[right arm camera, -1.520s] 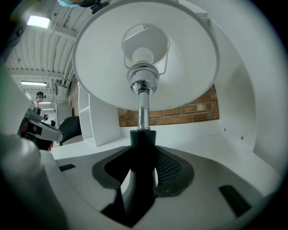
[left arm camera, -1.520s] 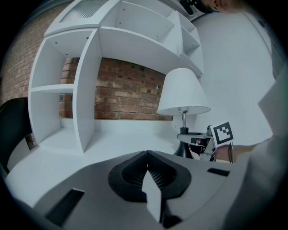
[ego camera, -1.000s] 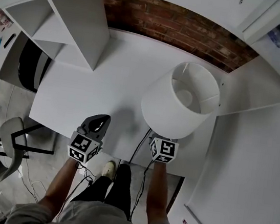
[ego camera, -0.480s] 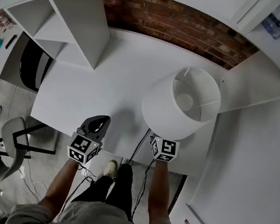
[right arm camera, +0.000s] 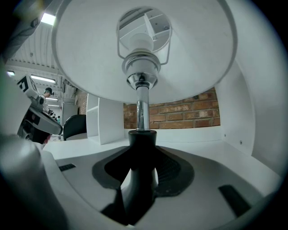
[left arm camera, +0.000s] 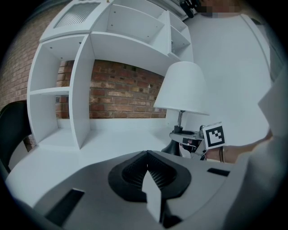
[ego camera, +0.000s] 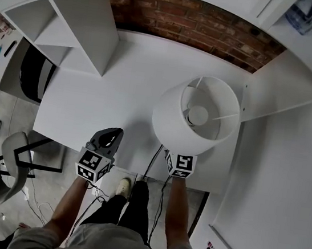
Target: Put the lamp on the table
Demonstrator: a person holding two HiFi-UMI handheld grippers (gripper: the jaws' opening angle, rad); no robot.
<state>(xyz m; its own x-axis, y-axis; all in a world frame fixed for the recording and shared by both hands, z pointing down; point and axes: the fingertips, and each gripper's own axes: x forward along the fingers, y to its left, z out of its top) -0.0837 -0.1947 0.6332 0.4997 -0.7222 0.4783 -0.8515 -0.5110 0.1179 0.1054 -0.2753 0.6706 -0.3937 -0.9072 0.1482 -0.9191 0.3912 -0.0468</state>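
Note:
The lamp point(ego camera: 194, 118) has a white shade, a chrome stem point(right arm camera: 142, 108) and a black base point(right arm camera: 141, 150). My right gripper point(ego camera: 181, 160) is shut on the neck of that black base, at the white table's point(ego camera: 121, 87) near edge. From the head view the shade hides its fingertips. In the left gripper view the lamp point(left arm camera: 182, 87) stands upright at the right, with the right gripper point(left arm camera: 194, 143) at its base; whether the base rests on the table I cannot tell. My left gripper point(ego camera: 108, 137) hovers over the table's near edge, left of the lamp, jaws shut and holding nothing.
A white shelf unit point(ego camera: 71, 28) stands at the table's back left, before a brick wall point(ego camera: 193, 23). A white panel point(ego camera: 287, 93) bounds the table on the right. A black cable point(ego camera: 153, 161) hangs over the near edge. A black chair point(ego camera: 33, 72) and a grey chair point(ego camera: 9, 164) stand at left.
The lamp shade has shifted slightly left and its top opening now faces the head camera more squarely. Both grippers stay almost where they were.

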